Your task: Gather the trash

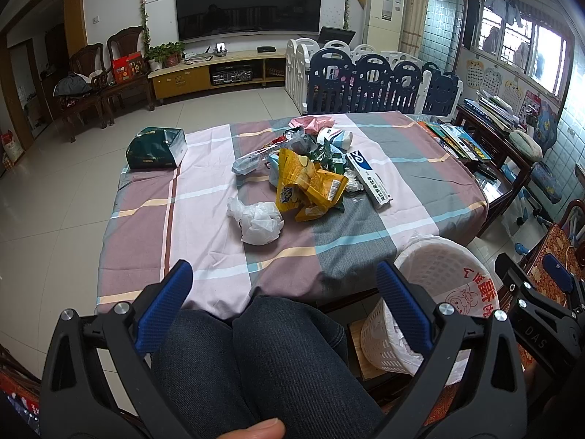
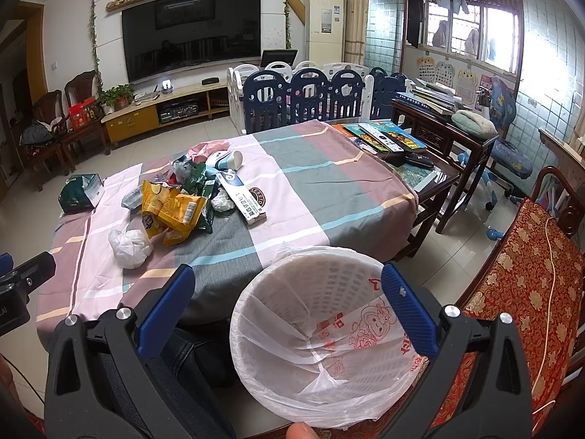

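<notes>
Plaid cloth covers the table (image 1: 219,219) where the trash lies heaped near its middle: yellow snack bags (image 1: 310,186), a crumpled white plastic bag (image 1: 257,221), a toothpaste box (image 1: 369,179), a tipped paper cup (image 1: 334,139); pieces beneath are hard to identify. Beside the table stands a bag-lined white wastebasket (image 2: 329,336), partly hidden behind blue fingertips. Left gripper (image 1: 285,307) and right gripper (image 2: 289,311) hover with fingers apart, holding nothing, over denim-clad knees (image 1: 256,358).

The right gripper body (image 1: 541,329) bears the letters "DAS". Red Chinese print on the bin liner (image 2: 365,329) is not legible.
</notes>
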Motion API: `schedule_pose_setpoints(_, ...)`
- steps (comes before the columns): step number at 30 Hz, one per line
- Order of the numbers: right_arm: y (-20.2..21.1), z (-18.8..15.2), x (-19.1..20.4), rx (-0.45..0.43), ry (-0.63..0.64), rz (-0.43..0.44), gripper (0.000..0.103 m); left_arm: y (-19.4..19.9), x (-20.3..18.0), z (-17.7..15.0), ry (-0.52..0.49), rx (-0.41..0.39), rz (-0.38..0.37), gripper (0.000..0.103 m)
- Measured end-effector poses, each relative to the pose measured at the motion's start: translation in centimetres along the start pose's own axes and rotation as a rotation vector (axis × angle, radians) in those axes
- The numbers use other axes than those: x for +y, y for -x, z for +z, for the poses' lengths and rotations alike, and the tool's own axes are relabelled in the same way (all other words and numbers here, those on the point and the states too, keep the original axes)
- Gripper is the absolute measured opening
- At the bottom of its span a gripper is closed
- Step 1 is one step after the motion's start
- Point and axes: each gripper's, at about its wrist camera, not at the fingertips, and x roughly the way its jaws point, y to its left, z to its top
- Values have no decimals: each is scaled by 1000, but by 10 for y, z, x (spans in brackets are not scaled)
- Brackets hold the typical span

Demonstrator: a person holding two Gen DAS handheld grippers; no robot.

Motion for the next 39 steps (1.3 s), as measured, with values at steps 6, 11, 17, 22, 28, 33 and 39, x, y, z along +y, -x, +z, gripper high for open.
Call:
schedule_pose_setpoints(6, 0, -1, 0, 0, -2, 0, 100, 0, 0, 0, 0, 1, 0, 100)
schedule_pose_setpoints(11, 0, 0, 0, 1, -2, 0, 100, -1, -1, -2, 0, 4, 1, 100)
schedule_pose_setpoints(17, -8, 1, 0, 8, -8, -1, 100, -9, 15, 1, 59, 1, 7, 100)
schedule_pose_setpoints(22, -45, 9, 11, 64, 4, 92, 100, -30, 65, 1, 215, 9, 58, 99)
schedule_pose_setpoints(28, -118, 26, 65, 128, 91, 249, 79, -64, 104, -8, 325, 58, 100, 74)
schedule_pose_setpoints(33, -187, 55, 138, 181, 195, 384, 83, -100, 124, -12, 391, 147, 100, 79)
schedule_pose_setpoints(39, -239, 43, 204, 207, 446, 296, 85, -139, 143, -6, 477, 224, 121, 87)
